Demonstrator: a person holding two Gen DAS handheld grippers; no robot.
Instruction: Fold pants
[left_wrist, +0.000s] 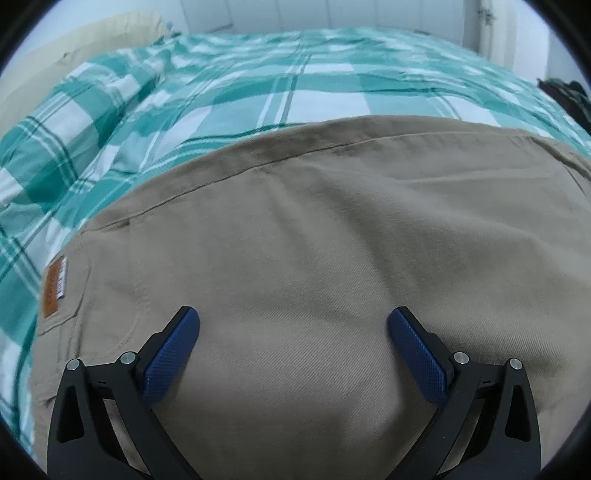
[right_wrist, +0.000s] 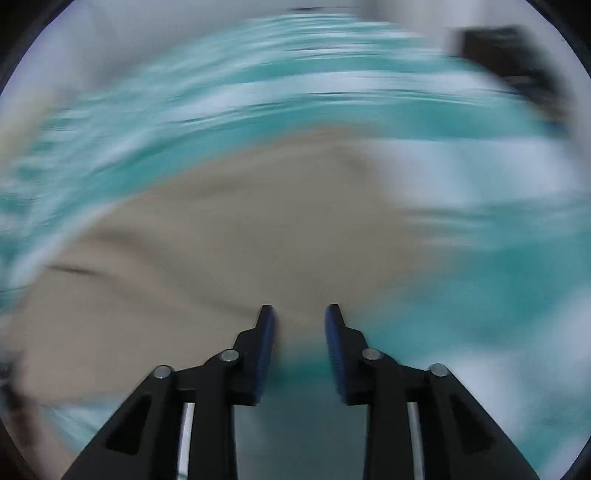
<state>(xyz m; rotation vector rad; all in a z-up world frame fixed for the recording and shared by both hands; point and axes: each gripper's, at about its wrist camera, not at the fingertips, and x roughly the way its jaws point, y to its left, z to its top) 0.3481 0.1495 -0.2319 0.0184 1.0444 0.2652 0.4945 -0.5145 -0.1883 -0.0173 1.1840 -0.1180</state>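
Khaki pants (left_wrist: 314, 240) lie spread on a bed with a green and white checked cover (left_wrist: 258, 85). An orange label (left_wrist: 51, 291) sits at the waistband on the left. My left gripper (left_wrist: 293, 321) is wide open and empty, just above the pants fabric. In the right wrist view everything is motion-blurred: the pants (right_wrist: 207, 236) lie ahead and to the left, on the checked cover (right_wrist: 480, 258). My right gripper (right_wrist: 300, 314) is open with a narrow gap, empty, over the near edge of the pants.
A beige pillow or headboard (left_wrist: 74, 40) lies at the far left. White cabinet doors (left_wrist: 332, 14) stand behind the bed. A dark object (left_wrist: 569, 99) sits at the right edge; it also shows blurred in the right wrist view (right_wrist: 509, 55).
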